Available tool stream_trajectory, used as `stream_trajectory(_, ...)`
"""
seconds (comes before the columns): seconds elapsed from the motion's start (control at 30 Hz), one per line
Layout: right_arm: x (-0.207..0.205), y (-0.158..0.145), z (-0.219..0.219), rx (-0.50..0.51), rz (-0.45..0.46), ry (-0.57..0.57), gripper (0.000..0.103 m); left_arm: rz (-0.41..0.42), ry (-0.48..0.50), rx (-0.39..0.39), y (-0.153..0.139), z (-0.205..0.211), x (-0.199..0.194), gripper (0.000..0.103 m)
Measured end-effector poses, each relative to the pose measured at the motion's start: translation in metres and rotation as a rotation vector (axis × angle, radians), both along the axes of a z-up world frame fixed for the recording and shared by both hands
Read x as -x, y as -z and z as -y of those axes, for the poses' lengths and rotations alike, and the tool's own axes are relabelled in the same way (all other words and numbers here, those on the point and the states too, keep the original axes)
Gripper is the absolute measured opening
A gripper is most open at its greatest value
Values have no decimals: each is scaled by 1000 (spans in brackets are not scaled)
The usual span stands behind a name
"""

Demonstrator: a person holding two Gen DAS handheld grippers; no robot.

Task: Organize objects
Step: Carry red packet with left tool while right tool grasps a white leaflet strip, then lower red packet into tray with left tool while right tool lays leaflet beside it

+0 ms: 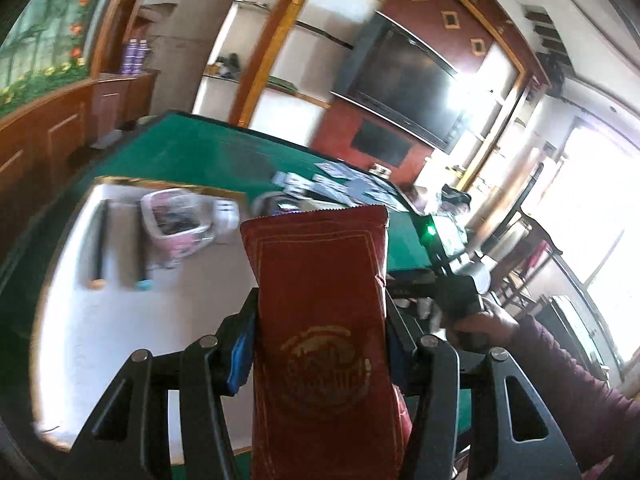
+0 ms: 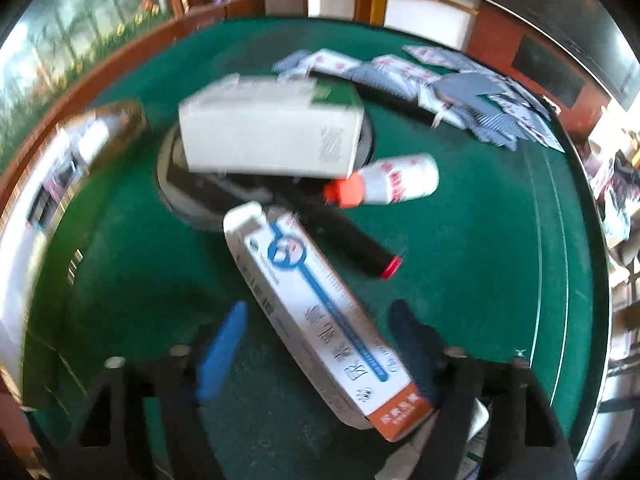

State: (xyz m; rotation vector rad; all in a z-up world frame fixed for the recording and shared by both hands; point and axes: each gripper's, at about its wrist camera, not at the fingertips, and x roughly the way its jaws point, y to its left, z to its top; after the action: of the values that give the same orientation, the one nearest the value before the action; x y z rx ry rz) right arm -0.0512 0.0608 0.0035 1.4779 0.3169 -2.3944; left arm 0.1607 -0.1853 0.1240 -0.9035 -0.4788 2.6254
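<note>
Glossy red foil packet (image 1: pixel 320 320); matt green felt table (image 2: pixel 480 240); smooth white cardboard box (image 2: pixel 272 136)

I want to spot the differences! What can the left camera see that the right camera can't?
Only the left wrist view shows the red packet clamped in the left hand-held gripper, the white tray and the dark TV. Only the right wrist view shows the long white and blue box between the right hand-held gripper's fingers, the small white bottle and the black tube. Both show the green table and the scattered playing cards.
</note>
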Motion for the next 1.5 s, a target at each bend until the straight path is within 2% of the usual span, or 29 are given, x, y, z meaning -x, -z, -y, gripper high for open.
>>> stream_trajectory(0.03, -3, -2, -1, 10, -20, 0, 58, 2, -17, 0, 2, 9, -3, 53)
stream_trajectory(0.1, -7, -3, -4, 25, -28, 25, 52, 3, -56, 3, 6, 23, -8, 53)
stream_trajectory(0.17, -12, -3, -10, 70, -18, 61, 20, 9, -94, 2, 10, 38, -13, 53)
stream_trajectory(0.23, -17, -6, -18, 136, -13, 92, 18, 19, -132, -8, 15, 52, -14, 53)
stream_trajectory(0.4, -33, -13, -41, 312, -8, 176, 18, 48, -196, -34, 22, 75, -20, 53)
stream_trajectory(0.53, -47, -27, -44, 420, 0, 190, 18, 76, -226, -17, 27, 86, -20, 53)
stream_trajectory(0.67, -67, -59, -11, 556, 29, 92, 18, 132, -259, 43, 31, 95, -8, 53)
stream_trajectory(0.83, -74, -77, 53, 637, 89, -48, 18, 220, -282, 112, 42, 112, 23, 53)
stream_trajectory(0.97, -69, -65, 107, 641, 157, -118, 19, 305, -260, 109, 53, 126, 57, 53)
stream_trajectory(1.17, -69, -46, 173, 610, 226, -185, 19, 329, -235, 149, 50, 131, 102, 53)
stream_trajectory(1.37, -61, -32, 195, 586, 267, -172, 19, 368, -220, 169, 61, 129, 140, 53)
stream_trajectory(1.5, -57, -32, 204, 571, 272, -173, 19, 402, -246, 189, 67, 135, 160, 53)
